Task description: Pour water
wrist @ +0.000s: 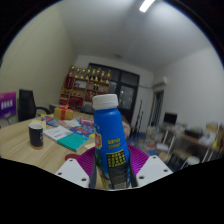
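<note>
A wooden table bears a dark cup and booklets

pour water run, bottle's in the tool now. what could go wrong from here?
1. The blue bottle still has its white cap on; tipping it now would likely pour nothing.
2. The tool grips the bottle low, with most of the body above the pink pads, so it may pivot or slip when tilted.
3. The dark cup stands off to the side on the wooden table, near papers and a teal book; a missed pour could wet them.

Dim room, bright ceiling strip light, fisheye warping.
</note>
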`<state>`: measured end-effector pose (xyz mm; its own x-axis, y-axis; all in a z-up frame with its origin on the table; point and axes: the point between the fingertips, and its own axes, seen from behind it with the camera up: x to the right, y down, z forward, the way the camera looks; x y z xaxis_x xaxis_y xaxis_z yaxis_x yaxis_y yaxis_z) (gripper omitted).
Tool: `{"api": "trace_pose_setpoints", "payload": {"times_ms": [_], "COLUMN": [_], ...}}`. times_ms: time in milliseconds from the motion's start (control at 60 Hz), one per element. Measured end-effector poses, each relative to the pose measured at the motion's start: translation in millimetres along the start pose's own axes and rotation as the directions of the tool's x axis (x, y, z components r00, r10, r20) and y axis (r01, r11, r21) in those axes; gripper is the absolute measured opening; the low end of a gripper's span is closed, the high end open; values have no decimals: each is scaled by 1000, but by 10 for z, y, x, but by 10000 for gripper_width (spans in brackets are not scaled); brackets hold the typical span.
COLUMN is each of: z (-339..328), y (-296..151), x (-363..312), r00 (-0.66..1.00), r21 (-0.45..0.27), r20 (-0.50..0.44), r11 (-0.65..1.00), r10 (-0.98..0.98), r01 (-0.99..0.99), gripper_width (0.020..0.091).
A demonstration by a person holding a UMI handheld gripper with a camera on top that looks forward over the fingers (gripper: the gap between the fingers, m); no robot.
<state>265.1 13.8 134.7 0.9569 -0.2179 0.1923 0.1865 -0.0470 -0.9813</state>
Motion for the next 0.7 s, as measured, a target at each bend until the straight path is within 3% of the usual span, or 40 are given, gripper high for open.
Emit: {"api": "trace_pose_setpoints", "payload": {"times_ms": [183, 350, 483, 700], "z": [431, 927, 1135, 1271], "y": [-1119, -1521, -1333, -1335], "x": [-609, -1451, -1828, -2244], "r00": [864, 349, 40, -353], "r21": [103, 114, 90, 74], "r20": [-42, -167, -128, -224], "r11": [858, 334, 29, -377], "r10": [-501, -922, -991, -908], "r01": [503, 936, 996, 923], "gripper_width": [471, 473, 469, 471]}}
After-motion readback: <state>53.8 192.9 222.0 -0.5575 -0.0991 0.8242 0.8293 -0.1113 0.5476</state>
